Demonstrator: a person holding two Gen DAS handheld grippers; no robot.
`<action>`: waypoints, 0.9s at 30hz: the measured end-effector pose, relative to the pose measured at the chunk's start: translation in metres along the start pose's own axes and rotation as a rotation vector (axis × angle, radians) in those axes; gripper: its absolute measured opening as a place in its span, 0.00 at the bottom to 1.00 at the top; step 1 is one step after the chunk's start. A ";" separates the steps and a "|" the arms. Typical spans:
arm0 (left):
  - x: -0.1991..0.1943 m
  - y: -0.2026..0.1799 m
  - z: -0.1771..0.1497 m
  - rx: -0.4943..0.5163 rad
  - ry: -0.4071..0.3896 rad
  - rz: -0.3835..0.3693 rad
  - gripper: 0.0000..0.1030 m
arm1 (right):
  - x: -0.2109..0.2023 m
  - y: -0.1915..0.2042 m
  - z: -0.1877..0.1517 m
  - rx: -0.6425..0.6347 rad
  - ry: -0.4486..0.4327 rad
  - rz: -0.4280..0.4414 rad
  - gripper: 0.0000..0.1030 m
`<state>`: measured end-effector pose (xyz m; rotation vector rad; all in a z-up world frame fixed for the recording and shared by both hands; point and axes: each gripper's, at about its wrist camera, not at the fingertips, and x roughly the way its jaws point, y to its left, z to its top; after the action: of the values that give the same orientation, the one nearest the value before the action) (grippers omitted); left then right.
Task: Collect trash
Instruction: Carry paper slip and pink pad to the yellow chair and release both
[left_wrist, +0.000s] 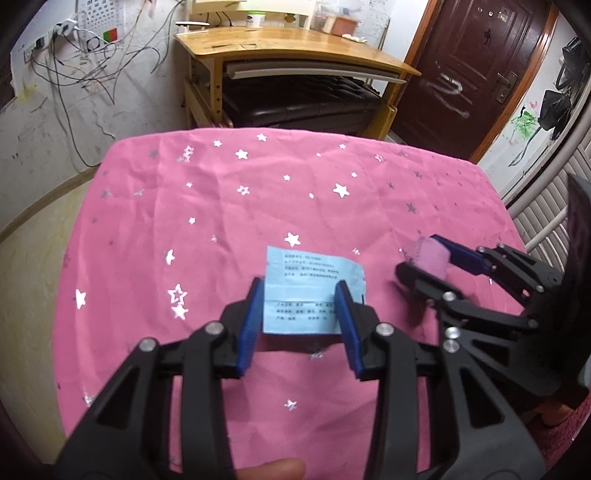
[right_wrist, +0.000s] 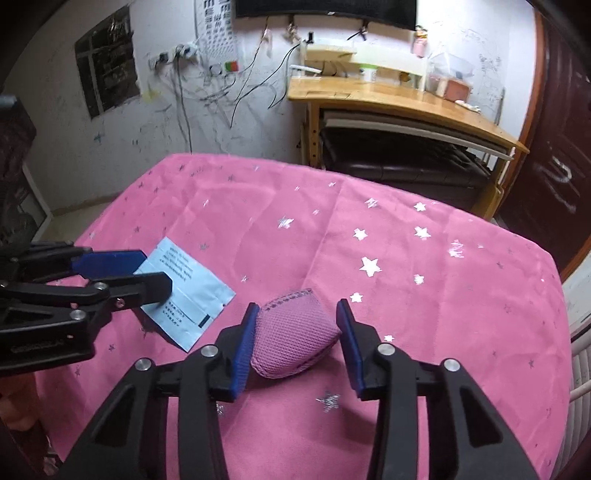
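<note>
A light blue paper packet (left_wrist: 306, 288) with printed text lies flat on the pink star-patterned tablecloth (left_wrist: 221, 206). My left gripper (left_wrist: 300, 295) is open, its blue pads on either side of the packet's near half. The packet also shows in the right wrist view (right_wrist: 192, 295) under the left gripper (right_wrist: 147, 269). A small pink mesh pouch (right_wrist: 291, 332) lies on the cloth (right_wrist: 424, 295) between the open fingers of my right gripper (right_wrist: 297, 314). In the left wrist view the pouch (left_wrist: 430, 256) sits blurred between the right gripper's fingers (left_wrist: 424, 258).
A wooden desk (left_wrist: 295, 48) with a black padded seat (left_wrist: 303, 99) under it stands behind the table. A dark door (left_wrist: 491, 66) is at the right, a wall with loose cables (left_wrist: 74, 66) at the left. A white slatted rail (left_wrist: 546, 199) runs beside the table's right edge.
</note>
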<state>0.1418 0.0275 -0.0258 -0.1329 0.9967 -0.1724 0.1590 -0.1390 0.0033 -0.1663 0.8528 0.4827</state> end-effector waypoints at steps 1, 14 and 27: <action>0.001 -0.001 0.001 0.003 0.005 -0.002 0.38 | -0.005 -0.004 0.001 0.018 -0.015 0.008 0.35; 0.025 -0.018 0.008 0.006 0.049 0.082 0.68 | -0.070 -0.068 -0.025 0.162 -0.138 -0.008 0.35; 0.030 -0.056 -0.005 0.110 0.042 0.137 0.63 | -0.086 -0.105 -0.050 0.263 -0.179 0.015 0.36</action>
<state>0.1488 -0.0336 -0.0430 0.0394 1.0326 -0.1042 0.1261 -0.2777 0.0306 0.1236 0.7348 0.3886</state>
